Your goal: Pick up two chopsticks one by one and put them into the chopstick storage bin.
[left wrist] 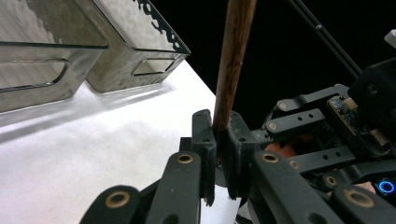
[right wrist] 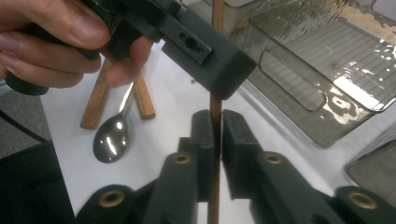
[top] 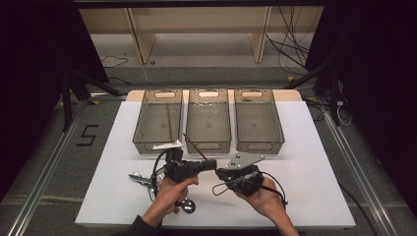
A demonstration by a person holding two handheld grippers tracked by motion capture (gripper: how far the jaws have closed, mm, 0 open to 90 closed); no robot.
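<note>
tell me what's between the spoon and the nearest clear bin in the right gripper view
In the right gripper view, a thin wooden stick stands between the spoon and the clear bin, clamped in the right gripper; the left gripper grips it higher up.

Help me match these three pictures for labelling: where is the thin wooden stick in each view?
High view: the wooden stick slants up-left from the hands, across the middle bin's front wall.
Left gripper view: upper centre, rising from the shut left tool.
Right gripper view: an upright line at centre, pinched in the right tool.
Shared landmark: the grey bins.
</note>
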